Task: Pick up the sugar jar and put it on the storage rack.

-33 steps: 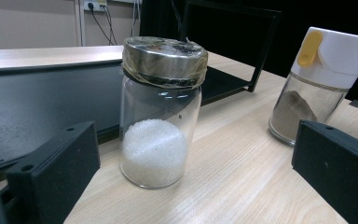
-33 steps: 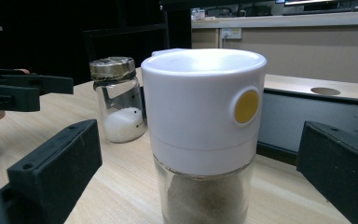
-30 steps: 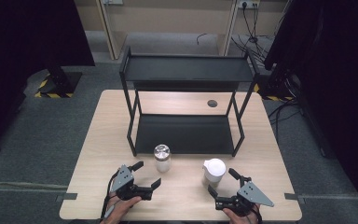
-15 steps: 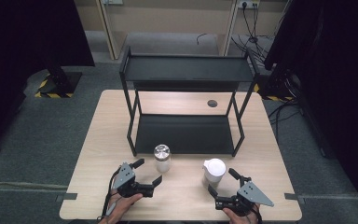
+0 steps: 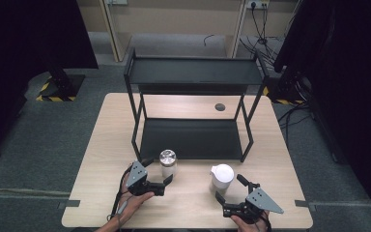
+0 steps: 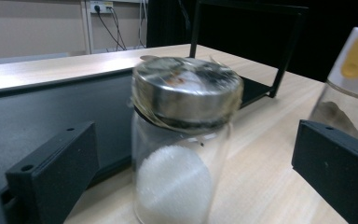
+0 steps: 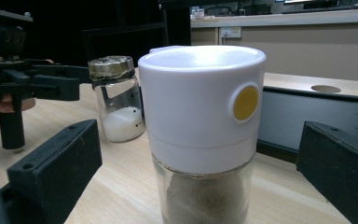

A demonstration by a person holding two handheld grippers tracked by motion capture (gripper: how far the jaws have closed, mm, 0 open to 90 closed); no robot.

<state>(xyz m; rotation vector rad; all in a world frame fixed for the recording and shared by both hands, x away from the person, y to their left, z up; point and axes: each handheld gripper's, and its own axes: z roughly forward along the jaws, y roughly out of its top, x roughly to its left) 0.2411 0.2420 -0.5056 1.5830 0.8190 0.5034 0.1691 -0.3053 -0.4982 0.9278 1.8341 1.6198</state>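
A glass jar point(image 5: 167, 163) with a metal lid and white grains inside stands at the table's front, left of centre. My left gripper point(image 5: 158, 170) is open, and its jaws flank the jar point(image 6: 182, 140) without touching it. To the right stands a glass jar with a white cap and a yellow dot point(image 5: 221, 175). My right gripper point(image 5: 228, 187) is open just in front of it. In the right gripper view, the white-capped jar point(image 7: 203, 116) stands between the spread jaws with gaps on both sides. The metal-lid jar point(image 7: 116, 98) and the left gripper point(image 7: 42, 81) show behind it.
A black two-tier metal rack point(image 5: 193, 72) stands on the far half of the wooden table point(image 5: 101, 159), its lower shelf point(image 5: 191, 137) just behind both jars. A round hole point(image 5: 220, 107) in the tabletop lies under the rack. Dark curtains flank the room.
My left gripper has slid forward and to the right, bringing its jaws around the metal-lid jar. The right gripper and both jars have stayed put.
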